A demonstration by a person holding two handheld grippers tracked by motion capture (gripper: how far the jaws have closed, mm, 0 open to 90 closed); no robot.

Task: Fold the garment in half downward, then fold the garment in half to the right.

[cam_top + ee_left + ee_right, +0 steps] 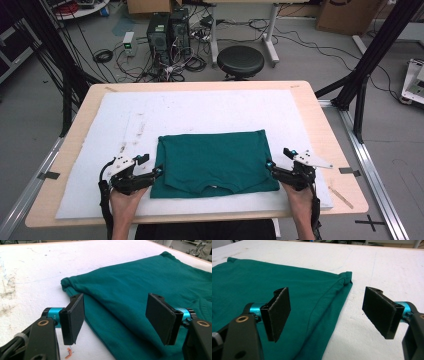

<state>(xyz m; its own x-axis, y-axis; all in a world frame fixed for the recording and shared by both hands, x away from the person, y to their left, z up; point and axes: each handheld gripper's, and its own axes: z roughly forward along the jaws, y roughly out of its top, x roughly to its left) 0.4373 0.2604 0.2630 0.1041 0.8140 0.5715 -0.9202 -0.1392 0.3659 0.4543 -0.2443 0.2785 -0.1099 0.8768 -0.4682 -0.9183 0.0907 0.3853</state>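
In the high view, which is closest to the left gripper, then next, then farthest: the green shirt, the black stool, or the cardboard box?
From the left gripper:
1. Green shirt, right beside it on the white mat.
2. Black stool, on the floor beyond the table.
3. Cardboard box, far back right.

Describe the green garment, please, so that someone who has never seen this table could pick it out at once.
Find the wooden table topped by a white foam sheet. On the sheet's near half, between the two grippers, lies the folded teal T-shirt, its collar toward the person. It is the sheet's one coloured cloth item.
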